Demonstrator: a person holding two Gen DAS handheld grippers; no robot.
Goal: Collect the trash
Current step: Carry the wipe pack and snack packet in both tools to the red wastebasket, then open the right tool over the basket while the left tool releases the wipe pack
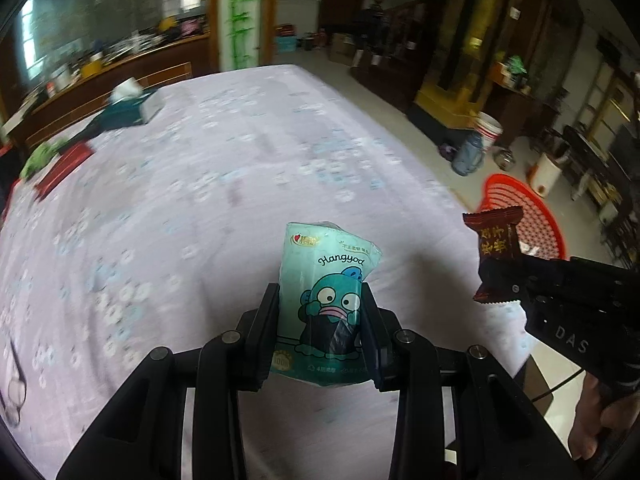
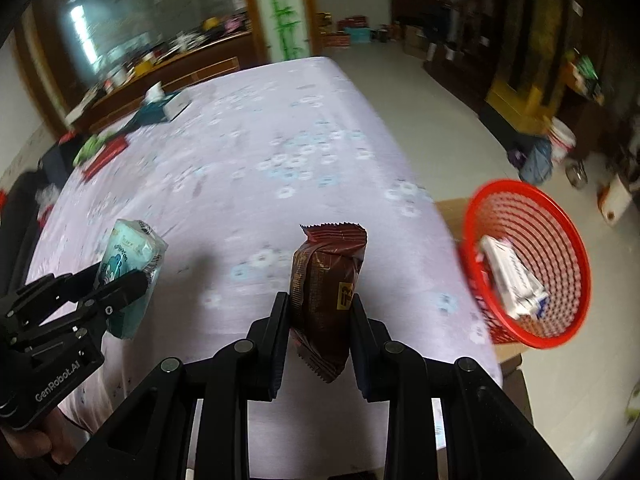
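Your left claw (image 1: 320, 320) is clamped, fingers pointing forward and level. Your right claw (image 2: 318, 320) is clamped likewise, held just to its right, with your hand (image 1: 600, 412) gripping the handle below it.

Tissue pack (image 1: 326, 300) left of snack wrapper (image 2: 328, 300) above table (image 2: 280, 160) — basket (image 2: 560, 320) right, carton (image 2: 512, 280) inside.

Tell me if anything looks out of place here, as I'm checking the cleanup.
Nothing looks spilled or damaged. The left tongs grip a teal tissue pack and the right tongs a brown snack wrapper; a white box already lies in the red basket.
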